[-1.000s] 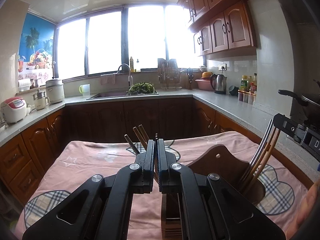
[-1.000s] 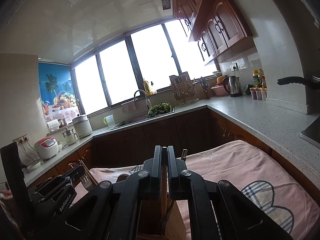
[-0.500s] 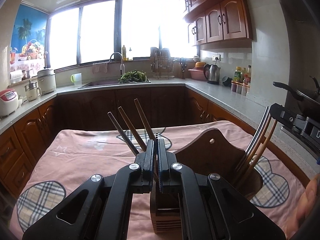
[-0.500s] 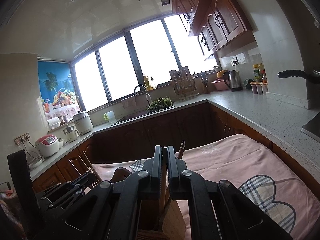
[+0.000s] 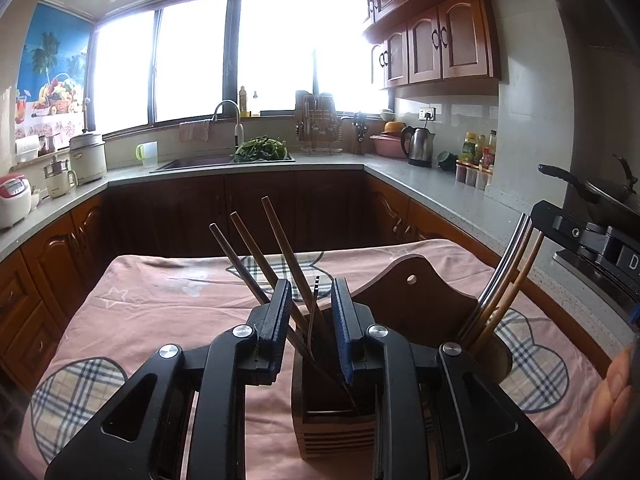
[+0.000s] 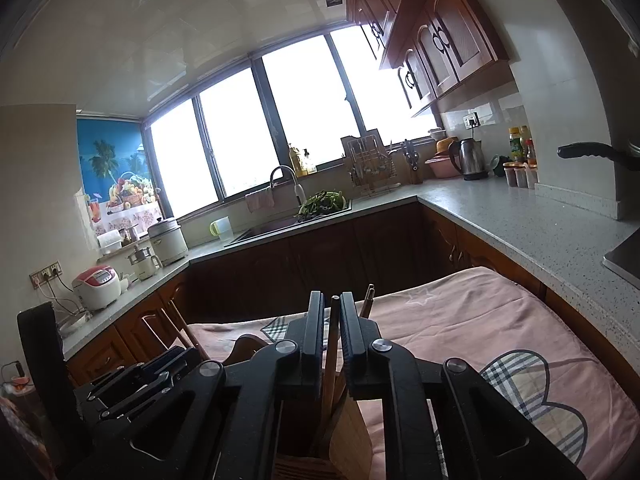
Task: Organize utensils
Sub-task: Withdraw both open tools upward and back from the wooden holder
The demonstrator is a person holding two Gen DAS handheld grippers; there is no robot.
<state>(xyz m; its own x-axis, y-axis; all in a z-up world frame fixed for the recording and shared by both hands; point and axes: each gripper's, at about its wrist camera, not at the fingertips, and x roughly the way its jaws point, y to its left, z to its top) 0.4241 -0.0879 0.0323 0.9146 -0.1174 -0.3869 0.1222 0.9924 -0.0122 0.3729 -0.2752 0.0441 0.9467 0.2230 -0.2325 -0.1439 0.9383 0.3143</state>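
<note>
Both grippers' jaws, pressed together a second ago, are opening now, and the left camera's view has tipped down to show more of the holder.

At the left gripper (image 5: 310,312), the blue pads stand apart with dark chopsticks (image 5: 256,258) and a thin metal utensil (image 5: 316,294) rising between them; no pad appears to press on anything. These stand in the near compartment of the wooden holder (image 5: 412,304), directly below the fingertips. At the right gripper (image 6: 331,316), a narrower gap has opened around one wooden stick (image 6: 333,322), which stands in the holder's (image 6: 352,436) other compartment beside more sticks (image 6: 370,296); contact there cannot be told for sure. In the left view those sticks (image 5: 506,276) lean out to the right of the left gripper, up against the right gripper's body.

Judged from this, the step in hand is the release: utensils dropped into their compartments and let go. Next, each gripper likely needs to widen fully and draw up and back without snagging the leaning sticks.

Beneath the holder lies a pink cloth (image 5: 168,304) with plaid hearts, covering a table. Beyond the fingertips runs a U-shaped kitchen: grey counter (image 5: 432,184), sink (image 5: 200,162) under bright windows, wooden cabinets (image 5: 440,32), a kettle (image 5: 418,146).
</note>
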